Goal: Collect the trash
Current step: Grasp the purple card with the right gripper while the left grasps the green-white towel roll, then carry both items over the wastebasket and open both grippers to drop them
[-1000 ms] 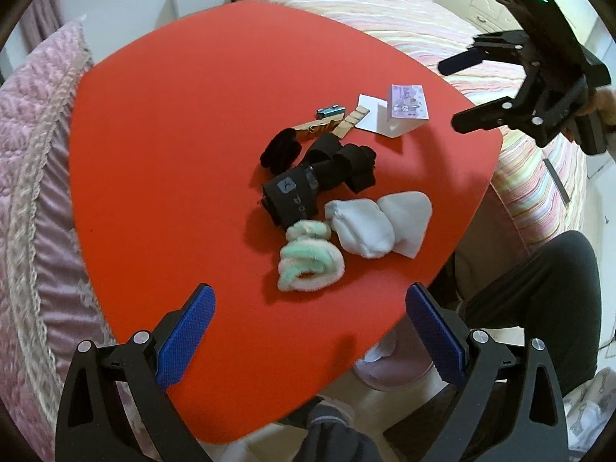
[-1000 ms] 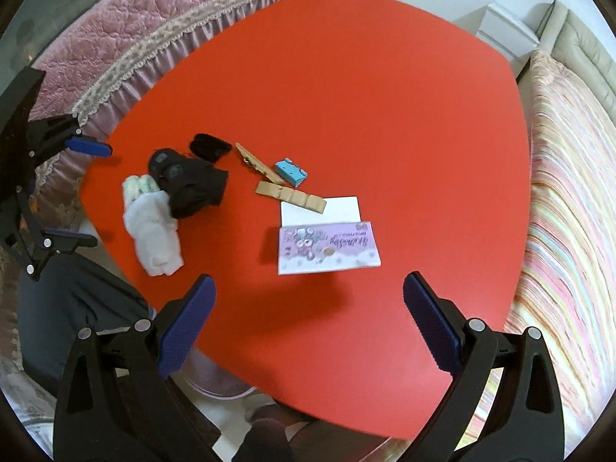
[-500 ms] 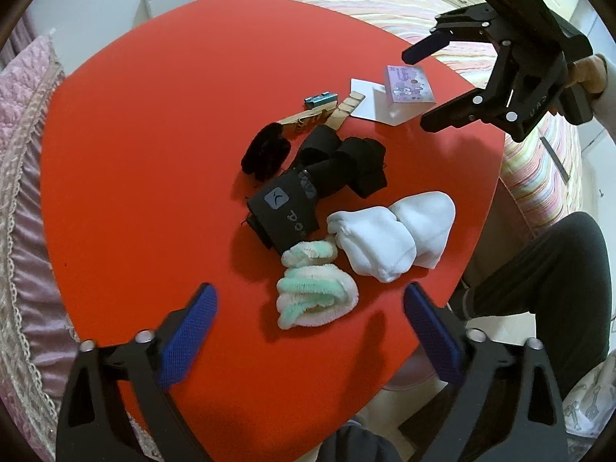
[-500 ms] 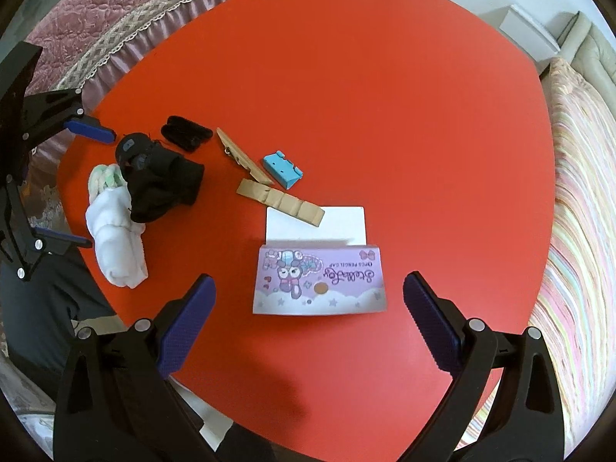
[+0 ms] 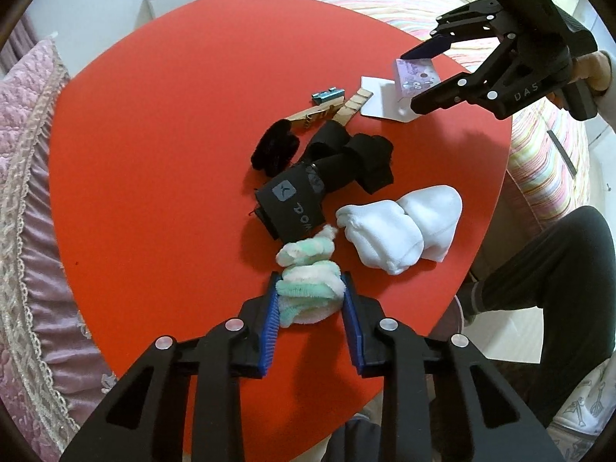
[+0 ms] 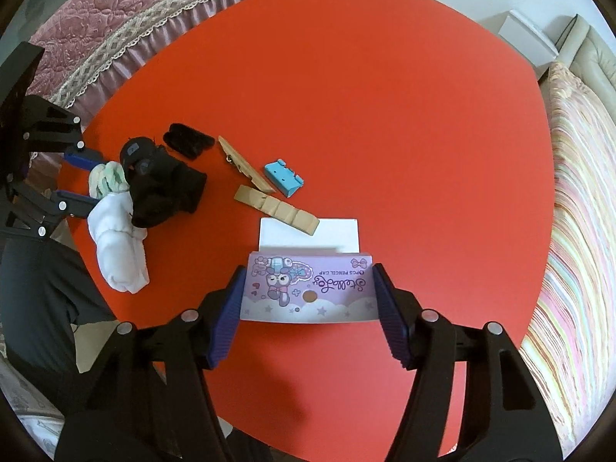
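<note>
On the red table (image 5: pixel 161 123), my left gripper (image 5: pixel 310 281) points down over a fuzzy green and white sock bundle (image 5: pixel 308 292). Its jaws are closing, and both blue pads touch the bundle's sides. The right gripper (image 6: pixel 308 269) is also closing, with its pads against the two ends of a purple pencil-cap box (image 6: pixel 308 288). That box lies on a white card (image 6: pixel 338 231). From the left wrist, the right gripper (image 5: pixel 419 77) straddles the purple box (image 5: pixel 414 75) at the far right.
Black socks (image 5: pixel 308 200) and white socks (image 5: pixel 400 227) lie beside the green bundle. Wooden clothespin pieces (image 6: pixel 277 210) and a blue plastic piece (image 6: pixel 283 177) sit mid-table. A pink quilt (image 5: pixel 23 192), striped bedding (image 6: pixel 577 231) and a person's dark-trousered leg (image 5: pixel 558 269) border the table.
Both grippers came down toward the table and their jaws narrowed from wide open. The left ones now hug the green sock bundle, the right ones the purple box.
</note>
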Motion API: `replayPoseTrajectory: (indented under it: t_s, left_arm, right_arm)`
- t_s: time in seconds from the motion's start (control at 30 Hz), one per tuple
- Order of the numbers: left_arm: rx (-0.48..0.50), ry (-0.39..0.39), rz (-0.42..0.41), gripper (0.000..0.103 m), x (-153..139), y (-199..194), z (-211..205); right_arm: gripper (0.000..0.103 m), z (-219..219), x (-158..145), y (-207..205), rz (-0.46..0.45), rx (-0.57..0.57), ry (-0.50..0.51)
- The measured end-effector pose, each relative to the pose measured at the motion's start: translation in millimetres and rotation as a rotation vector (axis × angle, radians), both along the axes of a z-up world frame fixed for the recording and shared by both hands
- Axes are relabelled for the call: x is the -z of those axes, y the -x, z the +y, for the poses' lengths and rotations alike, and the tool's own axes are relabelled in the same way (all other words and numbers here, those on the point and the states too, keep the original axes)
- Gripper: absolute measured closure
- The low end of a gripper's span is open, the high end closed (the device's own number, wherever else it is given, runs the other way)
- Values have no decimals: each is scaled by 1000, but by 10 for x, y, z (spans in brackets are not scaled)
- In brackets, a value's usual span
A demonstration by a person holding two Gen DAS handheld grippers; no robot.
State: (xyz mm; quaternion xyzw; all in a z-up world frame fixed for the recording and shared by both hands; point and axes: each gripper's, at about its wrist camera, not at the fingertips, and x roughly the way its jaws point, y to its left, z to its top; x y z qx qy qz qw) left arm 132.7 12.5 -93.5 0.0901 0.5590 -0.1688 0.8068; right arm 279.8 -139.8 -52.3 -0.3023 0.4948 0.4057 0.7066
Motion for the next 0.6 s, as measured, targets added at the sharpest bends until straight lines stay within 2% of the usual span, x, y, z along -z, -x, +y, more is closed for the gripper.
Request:
replayPoseTrajectory:
  t_s: [0.23,0.6]
  left_arm:
    - [-26,1,-18,74,-118,59,61]
    - [-83,6,-85,74,-433,257,16]
  right_arm:
    - [40,-106,-228,-15,-24,20,-20]
    - [40,-314,-506,316,-72,50,-83]
